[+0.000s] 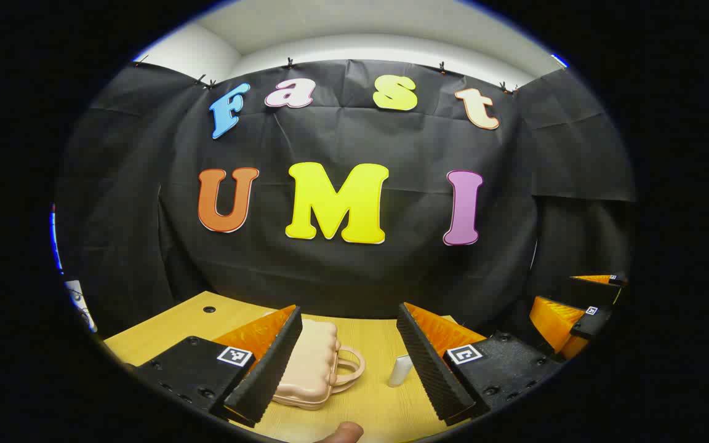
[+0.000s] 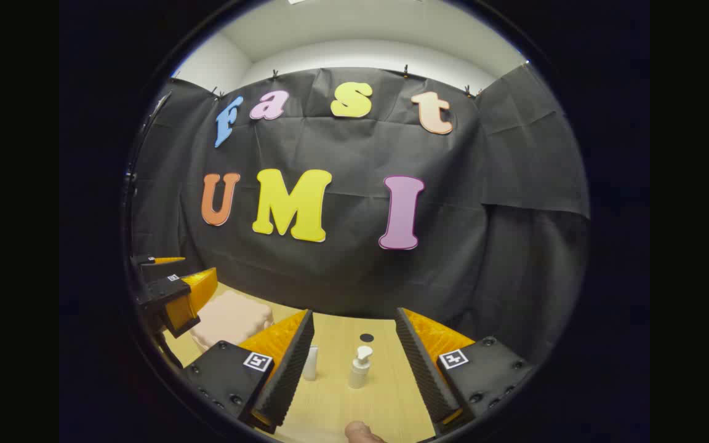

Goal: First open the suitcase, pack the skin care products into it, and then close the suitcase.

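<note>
Your left gripper (image 1: 349,351), fingers spread, faces the closed suitcase (image 1: 308,366); your right gripper (image 2: 354,354), also spread, frames a pump bottle (image 2: 360,367).

**Clearance and Obstructions**

Closed suitcase (image 1: 308,366) flat on table (image 1: 170,326), lying between and beyond spread fingers of left gripper (image 1: 348,360). Small white tube (image 1: 400,370) upright just right of suitcase handle, bare wood between. Ahead of right gripper (image 2: 354,363): pump bottle (image 2: 360,367) standing in the open gap, tube near left finger. Black cloth wall (image 2: 342,271) closing off table's far edge.
</note>
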Motion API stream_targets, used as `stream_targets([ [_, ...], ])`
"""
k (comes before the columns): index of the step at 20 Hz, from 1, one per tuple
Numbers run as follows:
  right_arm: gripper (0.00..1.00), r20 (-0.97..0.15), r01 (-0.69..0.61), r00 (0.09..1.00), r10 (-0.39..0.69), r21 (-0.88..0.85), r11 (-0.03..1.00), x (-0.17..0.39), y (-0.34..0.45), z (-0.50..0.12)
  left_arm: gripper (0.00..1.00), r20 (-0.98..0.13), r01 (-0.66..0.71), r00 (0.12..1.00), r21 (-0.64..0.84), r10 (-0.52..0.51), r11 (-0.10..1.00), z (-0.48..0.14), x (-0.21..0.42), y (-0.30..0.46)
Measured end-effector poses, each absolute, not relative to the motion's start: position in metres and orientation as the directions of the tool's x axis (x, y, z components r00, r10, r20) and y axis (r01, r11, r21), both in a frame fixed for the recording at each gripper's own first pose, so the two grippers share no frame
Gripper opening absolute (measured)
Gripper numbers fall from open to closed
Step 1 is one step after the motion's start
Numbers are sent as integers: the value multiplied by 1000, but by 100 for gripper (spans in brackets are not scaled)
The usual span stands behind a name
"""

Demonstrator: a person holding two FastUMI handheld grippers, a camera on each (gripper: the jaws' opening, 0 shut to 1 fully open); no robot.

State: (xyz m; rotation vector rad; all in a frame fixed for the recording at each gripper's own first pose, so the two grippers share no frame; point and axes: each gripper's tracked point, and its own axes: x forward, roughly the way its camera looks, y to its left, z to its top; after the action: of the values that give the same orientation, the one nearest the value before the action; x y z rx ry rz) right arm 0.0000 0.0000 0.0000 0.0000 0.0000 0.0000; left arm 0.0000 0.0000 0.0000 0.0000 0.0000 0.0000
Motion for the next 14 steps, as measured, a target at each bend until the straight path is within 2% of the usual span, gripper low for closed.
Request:
stream_targets([
  [14, 80, -37, -8, 999, 7, -8, 1000, 14, 12, -14, 99, -45, 8, 999, 9, -7, 1000, -15, 14, 7],
])
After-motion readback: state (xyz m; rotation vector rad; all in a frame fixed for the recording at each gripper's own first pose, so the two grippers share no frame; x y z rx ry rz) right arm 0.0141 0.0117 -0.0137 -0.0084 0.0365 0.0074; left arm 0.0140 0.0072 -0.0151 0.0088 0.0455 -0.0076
